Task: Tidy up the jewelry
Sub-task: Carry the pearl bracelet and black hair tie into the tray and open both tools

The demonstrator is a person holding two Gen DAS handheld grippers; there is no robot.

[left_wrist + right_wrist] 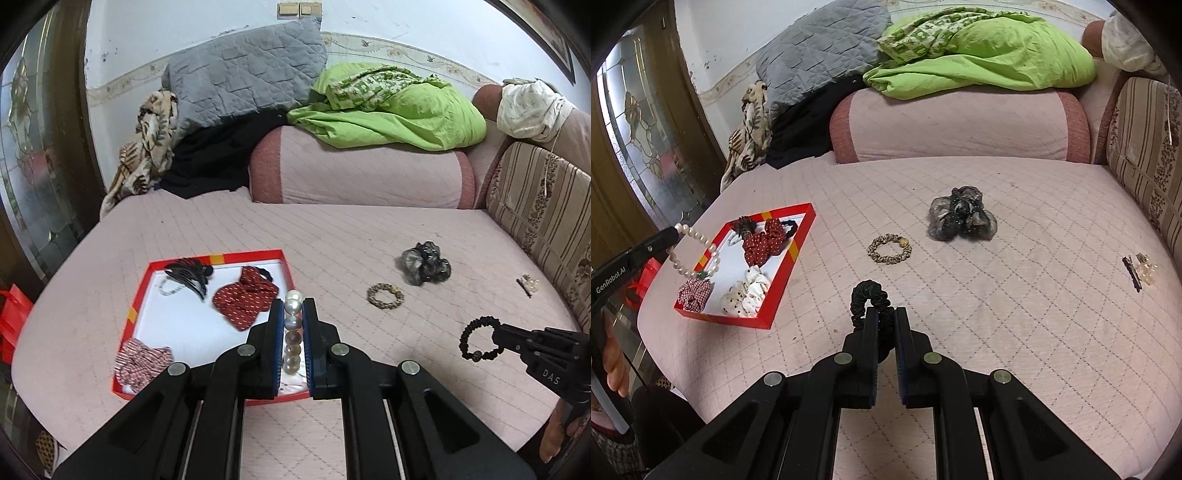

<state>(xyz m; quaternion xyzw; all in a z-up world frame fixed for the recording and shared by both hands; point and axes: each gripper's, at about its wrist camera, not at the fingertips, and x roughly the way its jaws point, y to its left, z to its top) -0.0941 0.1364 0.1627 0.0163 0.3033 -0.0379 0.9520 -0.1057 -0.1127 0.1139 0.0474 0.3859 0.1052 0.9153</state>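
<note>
Left wrist view: left gripper (293, 314) is clamped on a pearl bracelet (292, 332), the beads stacked between the pads, held above the near right corner of the red tray (207, 257). Risk: round, smooth beads could roll out of the pinch, or the loop could drop onto the tray wall and spill onto the pink cushion (332, 236) if released too near the edge. Tray already holds a black claw clip (190, 277), a red dotted scrunchie (245, 297) and a checked scrunchie (142, 363); free white floor lies between them. Right wrist view: right gripper (885, 317) is closed on a black coiled hair tie (870, 299), lifted over the cushion, well apart from the tray. Risk: the springy coil may slip or snag on a pad at release. Left on the cushion: a gold bracelet (889, 250), a grey sheer scrunchie (962, 219), a small hair clip (1137, 274) far right. Nothing blocks the path to the tray, though both grippers converging there could collide.
</note>
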